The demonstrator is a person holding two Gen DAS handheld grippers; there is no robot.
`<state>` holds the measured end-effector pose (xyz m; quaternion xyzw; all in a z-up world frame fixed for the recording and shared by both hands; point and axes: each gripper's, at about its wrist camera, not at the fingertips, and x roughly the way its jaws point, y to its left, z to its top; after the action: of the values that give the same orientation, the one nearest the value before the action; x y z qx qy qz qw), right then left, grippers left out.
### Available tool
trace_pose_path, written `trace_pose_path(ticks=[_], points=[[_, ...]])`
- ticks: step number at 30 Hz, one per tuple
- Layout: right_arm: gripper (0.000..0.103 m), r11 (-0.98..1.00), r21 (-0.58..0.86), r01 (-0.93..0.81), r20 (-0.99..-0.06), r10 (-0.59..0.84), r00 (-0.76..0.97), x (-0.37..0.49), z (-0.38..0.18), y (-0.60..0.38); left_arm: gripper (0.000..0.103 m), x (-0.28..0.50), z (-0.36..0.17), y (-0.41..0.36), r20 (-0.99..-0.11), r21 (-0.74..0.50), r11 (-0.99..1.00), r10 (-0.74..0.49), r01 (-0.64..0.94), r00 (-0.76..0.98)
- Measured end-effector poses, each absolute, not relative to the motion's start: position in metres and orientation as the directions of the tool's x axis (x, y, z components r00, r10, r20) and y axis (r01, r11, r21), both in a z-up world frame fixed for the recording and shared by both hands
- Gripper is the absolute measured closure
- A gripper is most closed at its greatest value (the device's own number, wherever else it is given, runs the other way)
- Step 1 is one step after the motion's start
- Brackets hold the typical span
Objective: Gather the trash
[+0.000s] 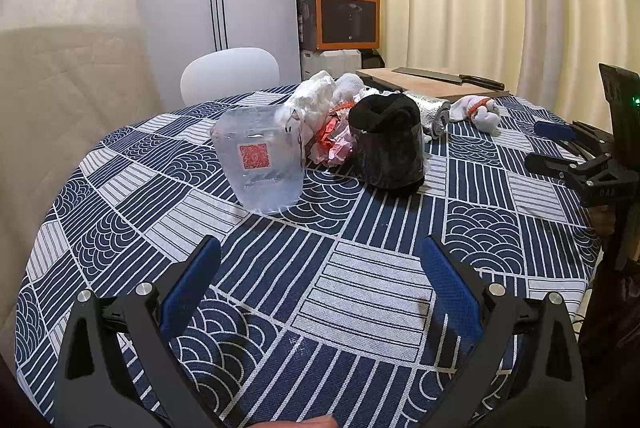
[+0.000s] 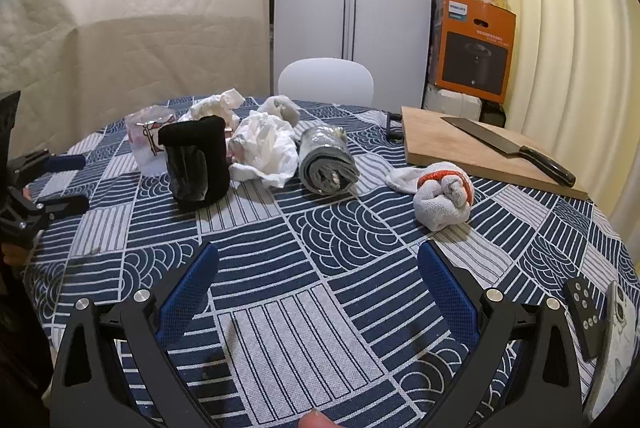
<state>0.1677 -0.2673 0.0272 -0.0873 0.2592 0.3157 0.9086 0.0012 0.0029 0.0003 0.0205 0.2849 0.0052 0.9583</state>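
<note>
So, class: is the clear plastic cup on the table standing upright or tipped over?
Upright. The clear plastic cup stands on its base on the tablecloth, open rim facing up, beside the crumpled paper.

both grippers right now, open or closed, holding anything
left gripper: open, holding nothing
right gripper: open, holding nothing

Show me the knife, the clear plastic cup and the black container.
knife (image 2: 486, 135), right wrist view, on the blade.
clear plastic cup (image 1: 260, 163), left wrist view, front wall.
black container (image 1: 386, 151), left wrist view, its side.
</note>
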Motion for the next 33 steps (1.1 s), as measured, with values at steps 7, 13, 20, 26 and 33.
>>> trace_pose_path(ticks=[7, 13, 20, 26, 33], points=[[0.008, 0.783, 0.077, -0.618, -0.566, 0.545, 0.619, 0.18, 0.025, -0.271, 0.006, 0.01, -0.003, 0.004, -0.59, 0.021, 1.0, 0.013, -0.001, 0.807], [0.008, 0.811, 0.106, -0.575, -0.607, 0.511, 0.608, 0.198, 0.025, -0.283, 0.006, 0.018, -0.004, 0.019, -0.616, -0.049, 0.999, -0.011, -0.024, 0.788], [0.008, 0.864, 0.043, -0.502, -0.66, 0.402, 0.635, 0.217, 0.035, -0.297, 0.006, 0.03, 0.005, 0.024, -0.643, -0.024, 0.999, 0.01, -0.034, 0.766], [0.008, 0.894, 0.025, -0.447, -0.722, 0.325, 0.61, 0.248, 0.036, -0.297, 0.006, 0.048, 0.012, 0.03, -0.684, -0.038, 0.999, 0.0, -0.036, 0.729], [0.008, 0.915, 0.088, -0.394, -0.786, 0.307, 0.537, 0.295, 0.03, -0.293, 0.006, 0.073, 0.014, 0.037, -0.711, -0.038, 0.998, 0.01, -0.053, 0.703]])
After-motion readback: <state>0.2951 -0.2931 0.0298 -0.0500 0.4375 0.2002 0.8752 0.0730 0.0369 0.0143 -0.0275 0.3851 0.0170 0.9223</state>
